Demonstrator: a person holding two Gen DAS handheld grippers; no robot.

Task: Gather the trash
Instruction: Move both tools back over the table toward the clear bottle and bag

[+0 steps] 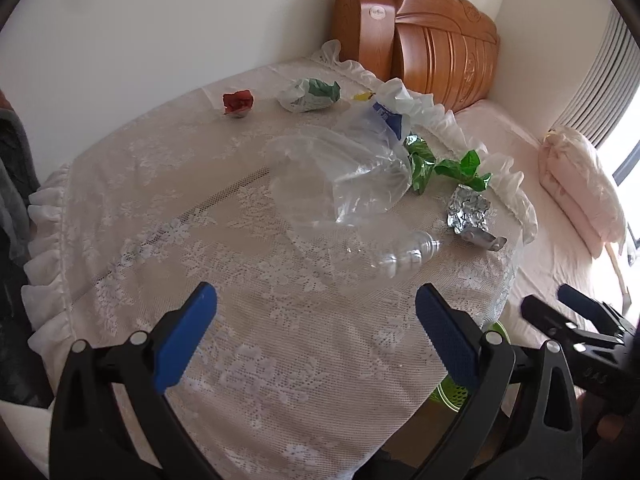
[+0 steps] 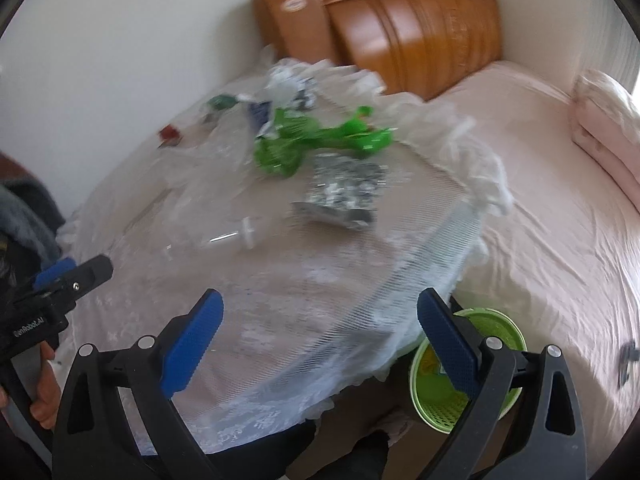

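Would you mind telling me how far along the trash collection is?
Barely begun. Something yellowish shows in the green bin, unclear what. Nothing is in hand: left tongs and right tongs are open and empty. Left on the table: bottle, foil, green wrapper, clear bag, red scrap.

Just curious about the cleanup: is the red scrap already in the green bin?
No, the red scrap lies on the table, while the green bin stands on the floor.

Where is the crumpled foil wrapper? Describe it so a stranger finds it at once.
Start at the round table under white lace. Go to its edge nearest the pink bed. The foil wrapper lies beside the green plastic scrap, the only shiny silver piece.
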